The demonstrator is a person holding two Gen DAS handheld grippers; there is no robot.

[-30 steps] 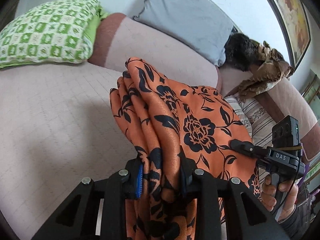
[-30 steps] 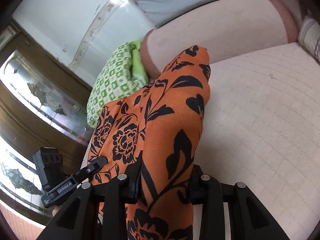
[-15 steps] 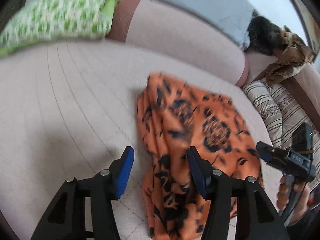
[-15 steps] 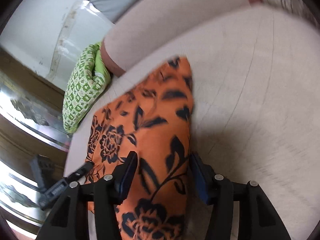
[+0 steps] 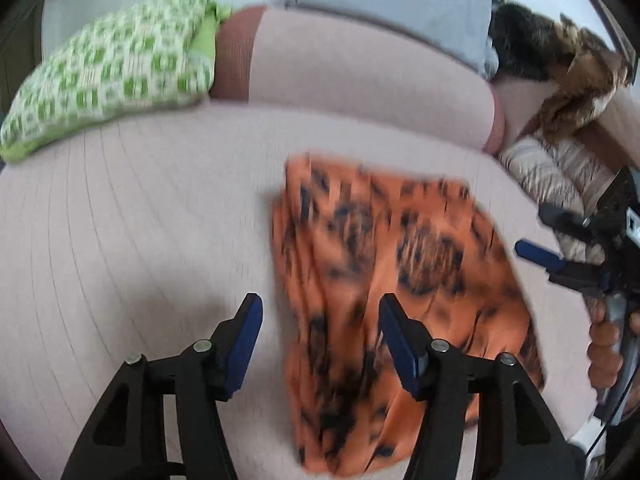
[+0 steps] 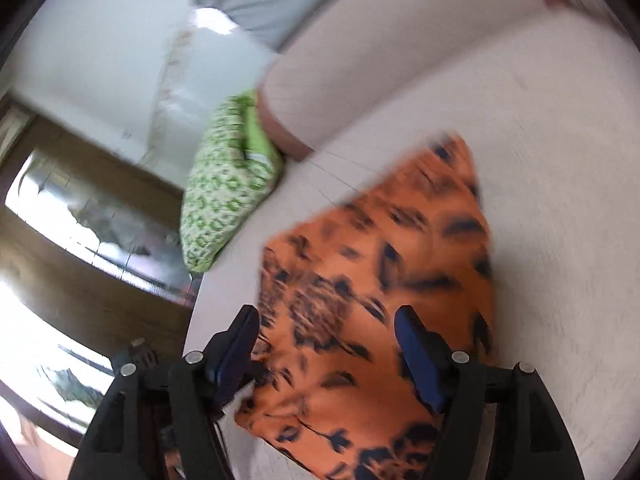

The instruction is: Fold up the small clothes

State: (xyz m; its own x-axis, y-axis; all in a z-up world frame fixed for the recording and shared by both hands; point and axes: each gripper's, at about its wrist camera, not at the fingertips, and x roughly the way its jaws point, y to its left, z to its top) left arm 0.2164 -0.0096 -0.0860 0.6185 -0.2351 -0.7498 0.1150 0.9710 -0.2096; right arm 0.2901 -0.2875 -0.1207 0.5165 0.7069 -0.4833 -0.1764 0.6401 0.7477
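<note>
Lying flat, orange floral cloth [image 5: 380, 280] shows no readable writing

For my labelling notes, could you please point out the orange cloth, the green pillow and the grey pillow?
orange cloth [image 5: 400, 264]: left wrist view, middle of the flowered fabric.
green pillow [image 5: 108, 72]: left wrist view, middle of its checked face.
grey pillow [image 5: 392, 4]: left wrist view, middle of its front.

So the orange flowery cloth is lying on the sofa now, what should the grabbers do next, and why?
Probably grab one edge again to fold it over. The orange cloth lies loose on the sofa seat. Both jaws have just been opening: the left gripper and the right gripper stand open, with cloth between the jaws, but unpressed. It looks bunched on one side, though the pictures are blurry.
</note>
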